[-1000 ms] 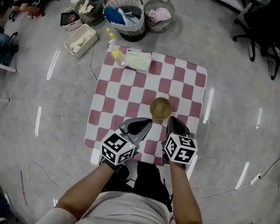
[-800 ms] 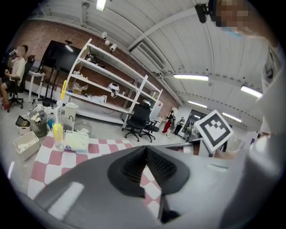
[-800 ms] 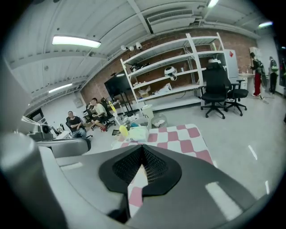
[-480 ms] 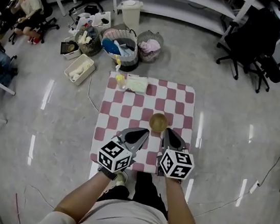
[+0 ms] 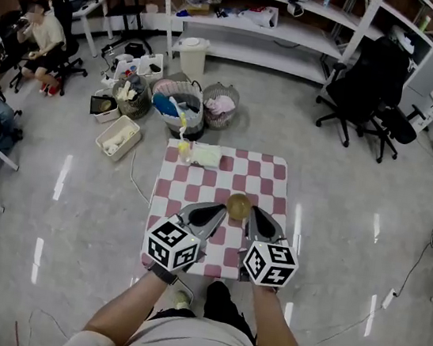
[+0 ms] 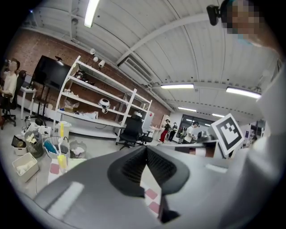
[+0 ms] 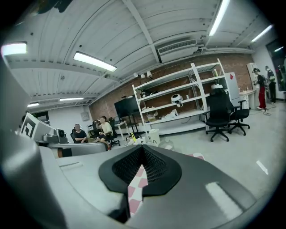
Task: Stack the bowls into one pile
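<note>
A pile of brownish-gold bowls [image 5: 239,206] stands on the red-and-white checkered table [image 5: 272,176], near its front middle. My left gripper [image 5: 219,211] is just left of the pile and my right gripper [image 5: 257,214] just right of it; both are raised and point forward. In the left gripper view the jaws meet at their tips [image 6: 145,148] with nothing between them. The right gripper view shows the same, tips touching [image 7: 142,146] and empty. The bowls do not appear in either gripper view.
A yellow bottle [image 5: 183,150] and a pale green cloth [image 5: 206,155] lie at the table's far left corner. Baskets [image 5: 176,107] and bins stand on the floor beyond. Office chairs [image 5: 363,93], shelving [image 5: 261,23] and seated people [image 5: 36,31] are farther off.
The head camera has risen and tilted up, so the table looks smaller and more of the room shows. Both grippers stay shut beside the bowl pile.
</note>
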{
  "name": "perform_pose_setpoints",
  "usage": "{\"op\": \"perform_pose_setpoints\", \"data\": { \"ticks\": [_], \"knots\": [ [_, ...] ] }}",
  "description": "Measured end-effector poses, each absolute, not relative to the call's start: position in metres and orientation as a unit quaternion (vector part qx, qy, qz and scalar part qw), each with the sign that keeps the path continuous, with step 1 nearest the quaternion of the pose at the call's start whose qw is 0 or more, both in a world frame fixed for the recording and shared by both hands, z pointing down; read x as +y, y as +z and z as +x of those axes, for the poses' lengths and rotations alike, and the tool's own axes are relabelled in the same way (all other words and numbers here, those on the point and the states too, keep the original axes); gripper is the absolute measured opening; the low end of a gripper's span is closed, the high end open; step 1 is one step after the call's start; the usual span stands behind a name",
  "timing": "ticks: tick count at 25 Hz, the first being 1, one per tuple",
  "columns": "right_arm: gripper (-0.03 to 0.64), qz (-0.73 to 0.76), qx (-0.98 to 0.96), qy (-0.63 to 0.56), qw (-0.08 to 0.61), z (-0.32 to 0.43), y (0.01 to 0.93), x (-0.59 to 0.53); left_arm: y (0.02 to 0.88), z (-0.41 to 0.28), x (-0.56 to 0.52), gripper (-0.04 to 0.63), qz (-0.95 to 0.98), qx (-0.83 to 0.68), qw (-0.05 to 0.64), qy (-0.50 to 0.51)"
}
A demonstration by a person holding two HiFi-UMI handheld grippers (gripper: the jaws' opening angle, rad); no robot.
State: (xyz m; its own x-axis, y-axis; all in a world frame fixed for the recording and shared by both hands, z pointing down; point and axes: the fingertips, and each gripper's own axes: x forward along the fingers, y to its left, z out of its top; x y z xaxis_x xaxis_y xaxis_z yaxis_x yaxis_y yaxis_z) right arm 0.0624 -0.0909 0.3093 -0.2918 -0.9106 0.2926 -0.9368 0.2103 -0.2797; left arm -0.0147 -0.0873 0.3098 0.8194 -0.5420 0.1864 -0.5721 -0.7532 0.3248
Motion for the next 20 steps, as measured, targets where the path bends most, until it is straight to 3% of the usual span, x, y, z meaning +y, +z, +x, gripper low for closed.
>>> {"op": "perform_pose_setpoints", "data": {
  "ticks": [20],
  "knots": [
    [0.01,0.587,-0.803,0.099,-0.009,0.031,0.206,-0.047,0.203,-0.065,-0.055,0.006,0.933,-0.339,0.113,-0.035]
  ]
}}
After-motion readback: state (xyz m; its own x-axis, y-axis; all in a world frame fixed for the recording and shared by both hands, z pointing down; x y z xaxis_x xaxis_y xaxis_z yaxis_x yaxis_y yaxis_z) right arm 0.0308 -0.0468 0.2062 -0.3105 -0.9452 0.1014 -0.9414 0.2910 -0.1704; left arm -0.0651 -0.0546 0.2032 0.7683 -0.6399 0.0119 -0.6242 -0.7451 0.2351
